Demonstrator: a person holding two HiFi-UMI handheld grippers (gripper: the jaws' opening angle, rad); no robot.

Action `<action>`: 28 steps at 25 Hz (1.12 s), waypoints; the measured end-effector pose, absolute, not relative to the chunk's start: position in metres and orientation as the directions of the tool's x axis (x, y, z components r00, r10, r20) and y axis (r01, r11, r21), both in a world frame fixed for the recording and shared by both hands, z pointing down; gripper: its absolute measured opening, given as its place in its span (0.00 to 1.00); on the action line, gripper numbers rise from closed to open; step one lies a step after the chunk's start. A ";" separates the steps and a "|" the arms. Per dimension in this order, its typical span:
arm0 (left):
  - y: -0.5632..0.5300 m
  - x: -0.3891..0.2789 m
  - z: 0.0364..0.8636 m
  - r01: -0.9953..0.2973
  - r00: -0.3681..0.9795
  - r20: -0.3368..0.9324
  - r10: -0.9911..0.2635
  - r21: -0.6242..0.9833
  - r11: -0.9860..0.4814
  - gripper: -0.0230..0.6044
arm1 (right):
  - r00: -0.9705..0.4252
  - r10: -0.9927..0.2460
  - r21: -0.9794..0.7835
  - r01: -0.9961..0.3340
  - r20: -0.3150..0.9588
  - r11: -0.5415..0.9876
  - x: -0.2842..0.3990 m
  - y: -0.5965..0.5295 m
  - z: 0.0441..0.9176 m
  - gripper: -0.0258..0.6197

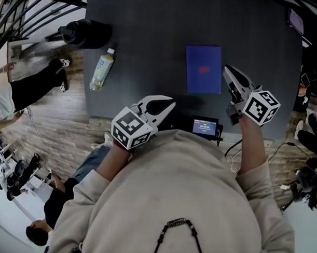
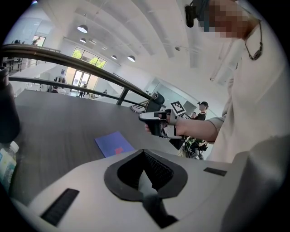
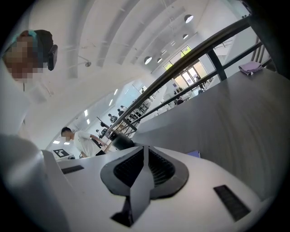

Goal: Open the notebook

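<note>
Lying flat and closed near the middle of the dark table (image 1: 145, 41), the blue notebook (image 1: 204, 69) shows its cover, which has a small red mark at the centre. It sits a little in from the table's near edge, in front of the person's right side.

The right gripper (image 1: 226, 69) is held out on a bent arm in a cream sleeve (image 1: 253, 167). It points away from the person and slightly down, with its tip just beside the notebook's right edge. Its jaws are pressed together with nothing between them. The left gripper view shows it raised off the table. The left gripper (image 1: 170, 104) hangs over the table's near edge, angled towards the notebook's near left corner and apart from it. Its jaws are likewise closed and empty.

The notebook's long axis runs straight away from the person, with one short edge facing them.

There is one notebook and two grippers, each with one marker cube. One clear bottle (image 1: 102, 68) lies on its side near the table's left edge, well apart from the notebook. One dark vessel (image 1: 85, 33) stands beyond it. One small screen device (image 1: 205, 127) sits at the near edge, between the grippers.
</note>
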State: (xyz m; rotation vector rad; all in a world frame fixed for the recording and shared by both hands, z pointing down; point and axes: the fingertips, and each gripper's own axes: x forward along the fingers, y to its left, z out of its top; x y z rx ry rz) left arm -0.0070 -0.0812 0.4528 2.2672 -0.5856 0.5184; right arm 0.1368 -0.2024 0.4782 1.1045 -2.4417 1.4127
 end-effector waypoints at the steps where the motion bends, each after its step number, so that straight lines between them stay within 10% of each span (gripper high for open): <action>1: -0.081 -0.005 0.455 -0.547 0.814 0.525 -0.249 0.545 -0.635 0.03 | -0.727 -0.535 -0.707 -0.640 0.430 0.301 0.138 -0.203 0.481 0.09; 28: -0.062 0.029 0.559 -0.469 0.712 0.702 -0.023 0.450 -0.760 0.03 | -0.672 -0.384 -0.648 -0.732 0.634 0.212 0.146 -0.165 0.597 0.35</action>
